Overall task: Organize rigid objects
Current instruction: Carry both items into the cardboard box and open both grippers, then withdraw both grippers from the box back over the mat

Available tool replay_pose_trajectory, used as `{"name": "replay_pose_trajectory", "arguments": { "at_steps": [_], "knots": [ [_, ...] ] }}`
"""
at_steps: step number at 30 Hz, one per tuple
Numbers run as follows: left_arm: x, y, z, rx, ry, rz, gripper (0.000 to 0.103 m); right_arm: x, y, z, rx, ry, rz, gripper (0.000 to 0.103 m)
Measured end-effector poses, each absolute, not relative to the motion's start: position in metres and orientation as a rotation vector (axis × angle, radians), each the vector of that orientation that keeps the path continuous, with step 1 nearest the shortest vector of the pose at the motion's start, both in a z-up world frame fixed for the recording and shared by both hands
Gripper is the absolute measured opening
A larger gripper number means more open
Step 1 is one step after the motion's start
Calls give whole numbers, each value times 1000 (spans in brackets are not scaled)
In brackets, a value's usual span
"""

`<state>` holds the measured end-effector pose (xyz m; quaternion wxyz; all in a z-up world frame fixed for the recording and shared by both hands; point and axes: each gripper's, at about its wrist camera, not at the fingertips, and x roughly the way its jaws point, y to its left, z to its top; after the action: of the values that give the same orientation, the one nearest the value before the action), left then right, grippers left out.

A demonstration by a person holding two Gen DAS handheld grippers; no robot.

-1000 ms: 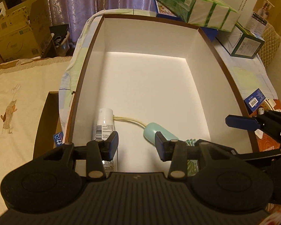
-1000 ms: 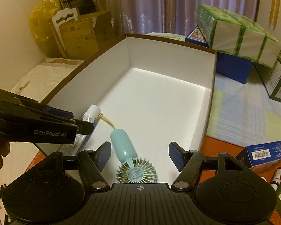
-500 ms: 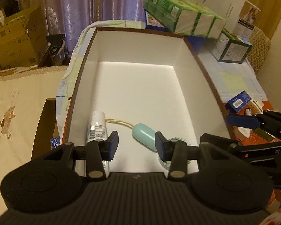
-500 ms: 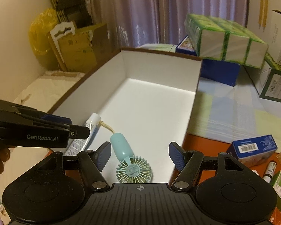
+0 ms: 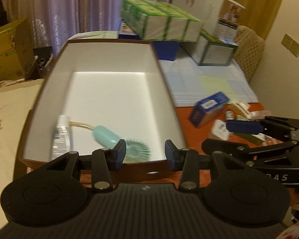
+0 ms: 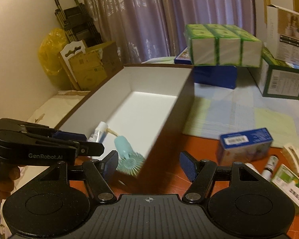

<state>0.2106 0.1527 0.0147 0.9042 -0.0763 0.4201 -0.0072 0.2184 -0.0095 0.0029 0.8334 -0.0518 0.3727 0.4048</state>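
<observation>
A large white box with brown rim [image 5: 163,75] [image 6: 159,131] holds a mint hand fan [image 5: 109,136] [image 6: 125,153] and a white tube [image 5: 61,135] [image 6: 97,132] at its near end. My left gripper [image 5: 145,155] is open and empty, above the box's near wall. My right gripper [image 6: 149,164] is open and empty, over the box's near right corner and the orange table. A blue carton [image 5: 209,107] [image 6: 245,143], small bottles [image 6: 269,164] and a green-white packet [image 6: 289,183] lie loose on the table to the right.
Stacked green tissue packs [image 6: 223,43] on a blue box [image 6: 215,75], a green carton [image 6: 285,79] and a tall white carton [image 5: 223,18] stand behind on a pale cloth [image 5: 205,83]. Cardboard boxes [image 5: 8,53] and a yellow bag [image 6: 49,53] lie left.
Both grippers have pulled back and swung right, away from the box interior. The loose items on the orange table have come into view. Both stay open and empty.
</observation>
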Motion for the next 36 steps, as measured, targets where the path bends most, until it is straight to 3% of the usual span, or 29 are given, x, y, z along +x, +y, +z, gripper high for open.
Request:
{"name": "replay_pose_trajectory", "arguments": {
  "at_steps": [18,36],
  "knots": [
    [218,29,-6,-149,902,-80,38,247,-145,-9,-103,898,832,65],
    [256,-43,-46,-37,925,-132,51,275,-235,-32,-34,921,651,65]
  ]
}}
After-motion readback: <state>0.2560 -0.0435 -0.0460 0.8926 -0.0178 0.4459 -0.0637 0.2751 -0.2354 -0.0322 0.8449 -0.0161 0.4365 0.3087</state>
